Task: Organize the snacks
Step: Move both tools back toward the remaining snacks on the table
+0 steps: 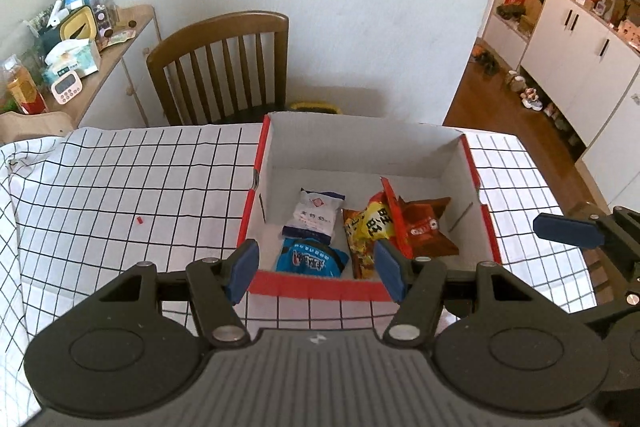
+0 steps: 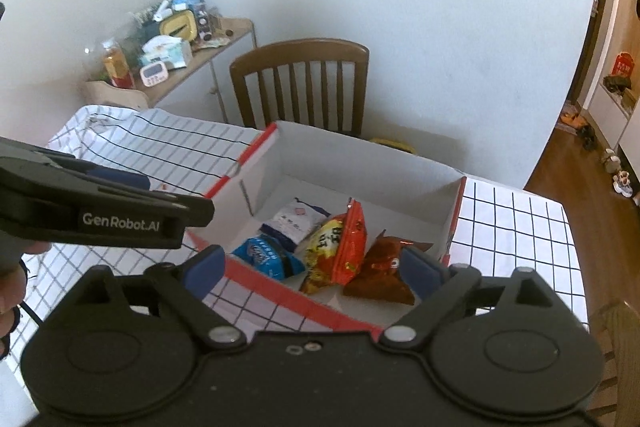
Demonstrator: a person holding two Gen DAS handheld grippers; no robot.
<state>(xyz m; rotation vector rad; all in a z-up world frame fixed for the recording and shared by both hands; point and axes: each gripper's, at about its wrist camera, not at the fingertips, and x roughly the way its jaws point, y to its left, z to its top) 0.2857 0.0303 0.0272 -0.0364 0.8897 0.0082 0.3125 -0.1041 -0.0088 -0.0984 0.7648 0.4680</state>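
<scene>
Snack packets lie together in the near half of a white cardboard box with red rims (image 1: pixel 256 163), which sits on the table's white cloth with a black grid (image 1: pixel 120 179). From our left wrist camera we count four: a white packet with a red diamond mark (image 1: pixel 314 213) toward 12 o'clock of a blue packet (image 1: pixel 310 261) that rests against the near red wall, a yellow and red packet (image 1: pixel 370 231) just to their 3 o'clock side, and a dark red-brown packet (image 1: pixel 426 229) farther toward 3 o'clock, touching the yellow one. Our left gripper (image 1: pixel 318 267) hangs above the near wall of the box with its blue-padded fingers (image 1: pixel 244 263) spread wide and nothing between them. Our right gripper (image 2: pixel 316 269) is likewise wide and empty, its pads (image 2: pixel 208 267) straddling the near corner of the box; in its view the blue packet (image 2: pixel 266 257), white packet (image 2: pixel 294 221), yellow and red packet (image 2: pixel 334 247) and red-brown packet (image 2: pixel 380 275) lie in front. A small red scrap (image 1: pixel 139 220) lies on the cloth at 9 o'clock of the box, well apart. A wooden chair (image 1: pixel 224 67) stands beyond the table at 12 o'clock, and a cluttered side shelf (image 1: pixel 116 47) at 10 o'clock.
</scene>
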